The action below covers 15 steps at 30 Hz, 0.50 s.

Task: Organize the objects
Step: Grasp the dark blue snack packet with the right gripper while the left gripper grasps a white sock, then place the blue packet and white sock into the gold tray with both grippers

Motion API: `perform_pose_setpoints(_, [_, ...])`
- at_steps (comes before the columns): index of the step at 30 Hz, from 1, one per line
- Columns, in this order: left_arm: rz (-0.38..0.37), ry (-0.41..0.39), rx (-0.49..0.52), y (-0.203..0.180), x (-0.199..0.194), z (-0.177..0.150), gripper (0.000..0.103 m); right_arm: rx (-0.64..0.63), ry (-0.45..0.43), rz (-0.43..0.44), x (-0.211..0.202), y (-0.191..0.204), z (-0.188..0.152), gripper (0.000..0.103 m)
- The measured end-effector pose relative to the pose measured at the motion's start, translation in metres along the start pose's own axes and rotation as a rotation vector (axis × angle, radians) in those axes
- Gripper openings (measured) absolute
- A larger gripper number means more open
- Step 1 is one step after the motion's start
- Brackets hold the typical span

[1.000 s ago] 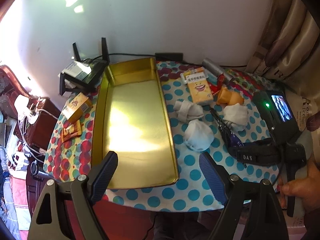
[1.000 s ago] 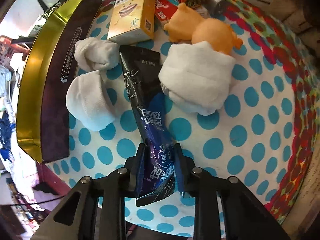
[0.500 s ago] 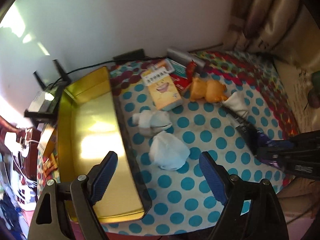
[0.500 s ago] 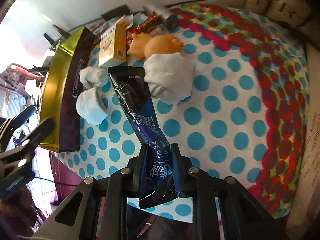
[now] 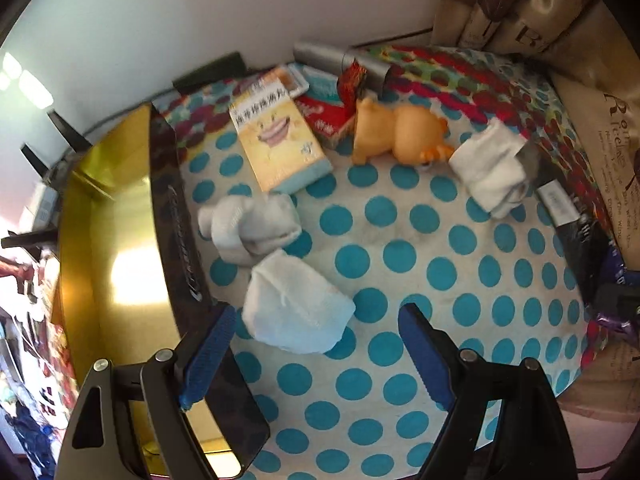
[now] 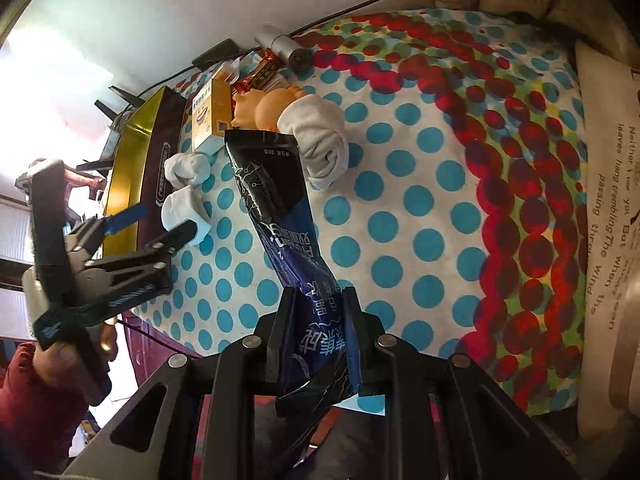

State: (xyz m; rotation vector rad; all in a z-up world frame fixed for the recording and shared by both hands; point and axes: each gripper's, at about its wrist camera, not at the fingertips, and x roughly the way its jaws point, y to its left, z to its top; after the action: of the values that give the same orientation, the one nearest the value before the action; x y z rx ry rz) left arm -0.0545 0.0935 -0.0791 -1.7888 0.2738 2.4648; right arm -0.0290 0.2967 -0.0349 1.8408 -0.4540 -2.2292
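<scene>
My right gripper (image 6: 316,316) is shut on a dark blue and black tube (image 6: 276,204), lifted off the dotted cloth with its far end near a rolled white sock (image 6: 324,148). My left gripper (image 5: 316,344) stands open above a white sock bundle (image 5: 296,308) next to the gold tray (image 5: 116,216). A second white sock (image 5: 248,228), a yellow box (image 5: 276,140) and an orange toy (image 5: 400,132) lie further back. In the right wrist view my left gripper (image 6: 160,224) hovers by the tray (image 6: 132,168).
A red box (image 5: 328,116), a red wrapper (image 5: 354,80) and a silver cylinder (image 5: 340,58) lie at the back by the wall. A curtain (image 5: 520,4) and a printed cushion (image 5: 612,152) stand on the right. A hand in a red sleeve (image 6: 36,392) holds the left gripper.
My left gripper moved from over the tray to the right and down, over the white sock bundle. My right gripper rose with the tube, which left the cloth.
</scene>
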Motion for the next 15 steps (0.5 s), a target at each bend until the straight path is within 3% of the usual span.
perform_pose_setpoints(3, [-0.050,0.039,-0.050,0.010,0.014,-0.002,0.086,0.008,0.000,0.010,-0.002,-0.006,0.000,0.020])
perform_pose_setpoints(6, [-0.043,0.039,-0.077,0.019,0.023,-0.005,0.085,0.013,0.001,0.017,-0.002,-0.009,0.002,0.020])
perform_pose_setpoints(10, [-0.001,0.014,-0.061,0.024,0.024,-0.005,0.059,0.028,0.007,0.037,0.000,-0.011,0.003,0.020])
perform_pose_setpoints(15, [0.026,-0.010,-0.063,0.024,0.023,-0.009,0.054,0.032,0.001,0.032,0.001,-0.014,0.004,0.020])
